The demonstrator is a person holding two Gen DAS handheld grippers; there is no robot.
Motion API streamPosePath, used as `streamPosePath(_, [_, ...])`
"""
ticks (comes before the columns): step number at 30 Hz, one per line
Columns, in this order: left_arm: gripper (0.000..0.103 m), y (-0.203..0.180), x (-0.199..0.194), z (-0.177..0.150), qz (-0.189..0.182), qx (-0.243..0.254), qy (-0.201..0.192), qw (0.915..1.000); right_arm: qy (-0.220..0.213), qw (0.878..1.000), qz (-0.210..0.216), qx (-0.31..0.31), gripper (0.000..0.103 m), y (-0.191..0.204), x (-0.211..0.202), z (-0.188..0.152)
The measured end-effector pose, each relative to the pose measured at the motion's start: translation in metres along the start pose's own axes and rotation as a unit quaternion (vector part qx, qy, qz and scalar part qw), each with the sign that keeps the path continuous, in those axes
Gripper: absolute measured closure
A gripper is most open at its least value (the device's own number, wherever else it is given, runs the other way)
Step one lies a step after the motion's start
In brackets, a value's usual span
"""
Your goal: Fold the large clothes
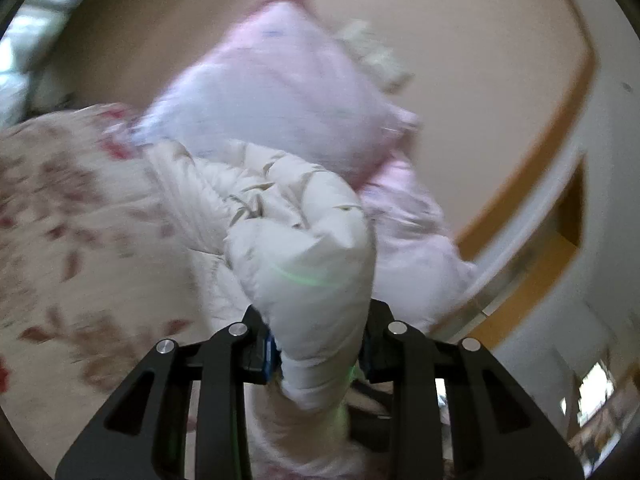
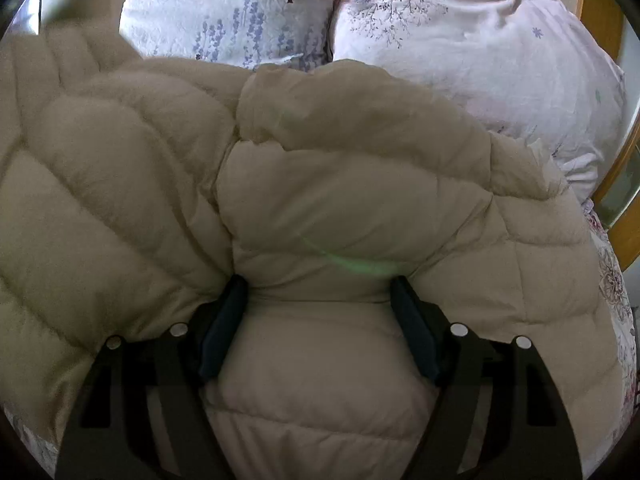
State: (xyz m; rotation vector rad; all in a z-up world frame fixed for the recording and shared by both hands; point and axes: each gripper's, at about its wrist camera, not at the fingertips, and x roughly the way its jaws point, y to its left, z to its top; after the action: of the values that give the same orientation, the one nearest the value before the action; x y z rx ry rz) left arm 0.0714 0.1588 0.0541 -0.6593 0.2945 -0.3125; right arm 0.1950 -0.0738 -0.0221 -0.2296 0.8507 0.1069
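A cream quilted puffer jacket point(image 2: 340, 184) lies spread over the bed and fills most of the right wrist view. My right gripper point(image 2: 320, 308) points down onto it with the jaws wide, and a thick padded fold bulges between the pads and touches both. In the left wrist view, which is blurred, my left gripper point(image 1: 318, 344) is shut on a padded end of the jacket point(image 1: 304, 264), held up off the bed. The rest of the jacket trails down and left toward the bedding.
Two pale floral pillows point(image 2: 224, 12) point(image 2: 480, 60) lie just beyond the jacket; one pink pillow point(image 1: 272, 92) shows behind the lifted part. A flowered bedsheet point(image 1: 60, 208) covers the bed. A wooden bed frame point(image 2: 600, 12) and a beige wall point(image 1: 460, 40) stand behind.
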Motion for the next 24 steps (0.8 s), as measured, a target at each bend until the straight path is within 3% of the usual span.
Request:
streamPosePath(2, [0.073,-0.022,0.010,-0.002,-0.042,0.025,0.008,0.9988,0.002,1.000,0.002,0.001,0.028,0.000,0.000,0.000])
streamPosePath(5, [0.073,-0.066,0.032,-0.012,-0.119,0.064,0.038,0.9900,0.005,1.000,0.014,0.005,0.027,-0.005,0.002,0.004])
streamPosePath(8, [0.073,-0.106,0.060,-0.035,-0.154,0.101,0.077,0.9798,0.008,0.998,0.054,0.020,0.027,-0.022,-0.002,0.006])
streamPosePath(12, [0.073,-0.129,0.087,-0.061,-0.163,0.132,0.116,0.9709,0.001,0.994,0.096,0.051,0.025,-0.076,-0.032,-0.011])
streamPosePath(17, [0.073,-0.135,0.113,-0.086,-0.150,0.141,0.160,0.9654,-0.041,0.988,0.053,0.142,0.024,-0.169,-0.084,-0.048])
streamPosePath(19, [0.073,-0.136,0.121,-0.092,-0.148,0.145,0.170,0.9634,-0.049,0.979,0.034,0.197,0.024,-0.206,-0.094,-0.062])
streamPosePath(22, [0.073,-0.137,0.124,-0.094,-0.149,0.149,0.179,0.9610,-0.027,0.957,0.079,0.279,0.026,-0.250,-0.083,-0.077])
streamPosePath(23, [0.073,-0.137,0.121,-0.096,-0.150,0.150,0.180,0.9606,-0.023,0.952,0.096,0.288,0.031,-0.255,-0.080,-0.080])
streamPosePath(24, [0.073,-0.138,0.119,-0.097,-0.150,0.151,0.181,0.9601,-0.016,0.949,0.115,0.293,0.044,-0.258,-0.072,-0.080])
